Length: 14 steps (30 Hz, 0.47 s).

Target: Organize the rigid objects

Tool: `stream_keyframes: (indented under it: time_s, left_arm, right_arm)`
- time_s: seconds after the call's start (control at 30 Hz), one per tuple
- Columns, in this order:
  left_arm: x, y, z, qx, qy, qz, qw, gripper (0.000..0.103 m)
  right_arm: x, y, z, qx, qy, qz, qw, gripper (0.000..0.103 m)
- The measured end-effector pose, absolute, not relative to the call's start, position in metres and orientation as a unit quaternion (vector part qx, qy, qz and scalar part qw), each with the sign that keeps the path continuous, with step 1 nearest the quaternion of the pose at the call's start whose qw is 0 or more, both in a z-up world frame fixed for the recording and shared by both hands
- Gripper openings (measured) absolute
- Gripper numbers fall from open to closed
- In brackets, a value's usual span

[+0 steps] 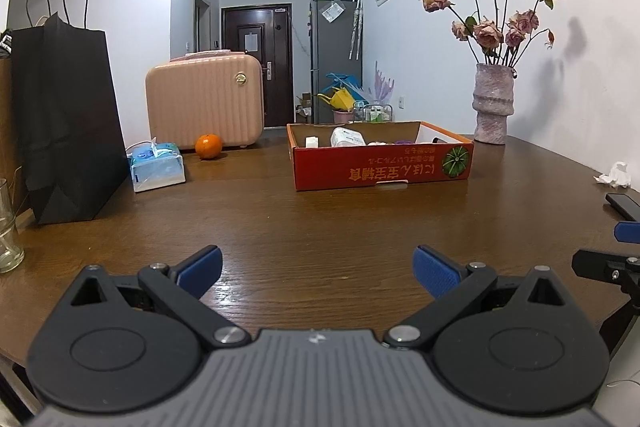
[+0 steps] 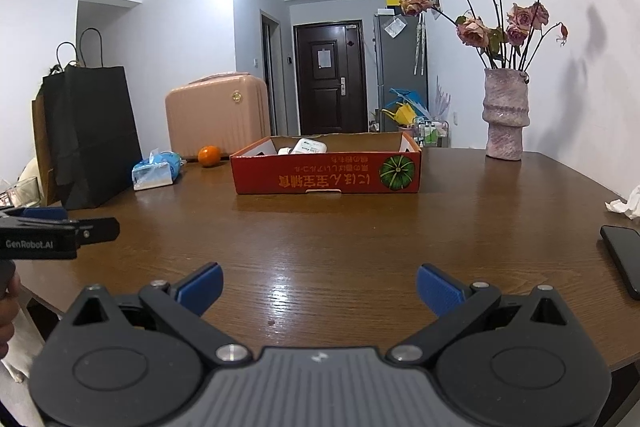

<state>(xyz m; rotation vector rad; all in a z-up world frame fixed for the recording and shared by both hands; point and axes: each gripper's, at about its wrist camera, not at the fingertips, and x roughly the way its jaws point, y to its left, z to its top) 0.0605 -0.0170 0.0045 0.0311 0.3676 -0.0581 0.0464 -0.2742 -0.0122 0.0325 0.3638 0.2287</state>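
A shallow red cardboard box (image 1: 380, 171) (image 2: 326, 177) stands on the brown wooden table (image 1: 320, 227) (image 2: 340, 247), holding a white packet (image 1: 346, 137) (image 2: 308, 147) and a few small items. My left gripper (image 1: 318, 273) hovers open over the near table edge, nothing between its blue pads. My right gripper (image 2: 320, 291) is open too and empty, level with the left one. A black phone (image 2: 624, 259) (image 1: 624, 205) lies at the right edge. An orange (image 1: 208, 146) (image 2: 209, 155) sits left of the box.
A black paper bag (image 1: 68, 115) (image 2: 92, 135), a tissue pack (image 1: 157, 167) (image 2: 156, 173) and a pink case (image 1: 204, 99) (image 2: 218, 115) stand at the left. A vase of dried roses (image 1: 491, 103) (image 2: 505, 115) is at the back right. Crumpled tissue (image 1: 614, 175) (image 2: 628, 205) lies near the phone. A glass (image 1: 8, 227) is at far left.
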Motion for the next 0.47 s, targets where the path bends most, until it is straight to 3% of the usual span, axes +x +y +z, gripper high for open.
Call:
stream_keyframes:
  time_s: [0.47]
  left_arm:
    - [0.0523,-0.0197,0.0053,0.015,0.134,-0.034,0.990,0.103]
  right_arm:
    - [0.0497,-0.2784,-0.0093,0.040,0.157,0.105,0.981,0.103]
